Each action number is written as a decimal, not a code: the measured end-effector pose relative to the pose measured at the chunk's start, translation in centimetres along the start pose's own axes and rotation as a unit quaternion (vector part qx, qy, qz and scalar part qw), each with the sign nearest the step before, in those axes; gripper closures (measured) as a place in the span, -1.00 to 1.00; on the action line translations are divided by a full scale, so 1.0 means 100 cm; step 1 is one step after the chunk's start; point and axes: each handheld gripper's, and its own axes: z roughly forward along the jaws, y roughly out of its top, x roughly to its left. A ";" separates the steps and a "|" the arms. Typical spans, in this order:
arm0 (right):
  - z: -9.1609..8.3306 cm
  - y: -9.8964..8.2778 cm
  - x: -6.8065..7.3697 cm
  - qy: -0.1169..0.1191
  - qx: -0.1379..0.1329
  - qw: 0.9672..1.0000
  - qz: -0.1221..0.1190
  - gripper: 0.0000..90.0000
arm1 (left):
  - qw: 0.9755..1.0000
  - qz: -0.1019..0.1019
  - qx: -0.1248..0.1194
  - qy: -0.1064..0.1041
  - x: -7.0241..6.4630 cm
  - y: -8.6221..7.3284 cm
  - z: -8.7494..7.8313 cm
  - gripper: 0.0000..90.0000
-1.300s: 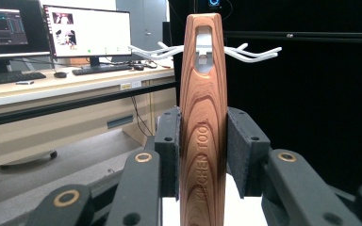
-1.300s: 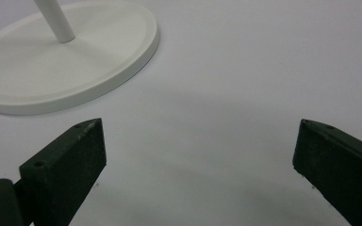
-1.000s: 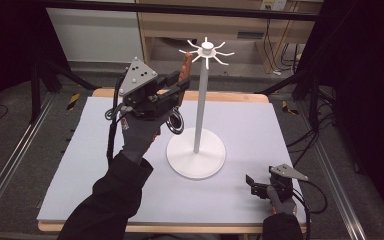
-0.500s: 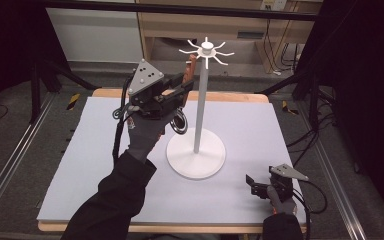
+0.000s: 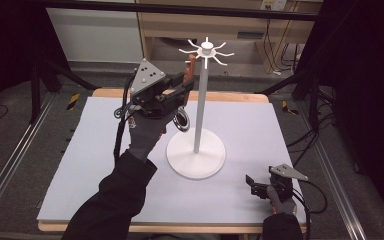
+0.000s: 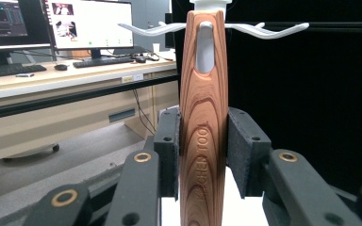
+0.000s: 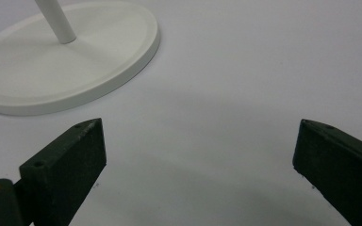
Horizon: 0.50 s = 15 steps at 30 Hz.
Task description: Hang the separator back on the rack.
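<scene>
At rack top (image 5: 206,48), left gripper (image 6: 202,150) clamps wooden handle (image 6: 202,117) (hole on hook), open mat rt.

Overhead light, even on the surface (image 5: 80,165); surroundings go near black at 3 and 9 o'clock. Soft shadow under the stand base (image 7: 66,61). Monitors (image 6: 89,23) blown out at 11 o'clock, background soft. Wooden handle (image 6: 203,117) sharp. Right gripper view: jaws slightly blurred, no glare.
</scene>
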 end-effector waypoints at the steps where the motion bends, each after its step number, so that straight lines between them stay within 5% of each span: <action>1: 0.000 0.000 0.000 0.000 0.000 1.000 0.000 -0.92 | 1.000 0.000 0.000 0.000 0.000 0.000 0.000 0.48; 15: 0.000 0.000 0.000 -0.001 0.000 1.000 0.000 -0.92 | 1.000 0.003 -0.008 -0.009 0.001 0.004 -0.012 0.28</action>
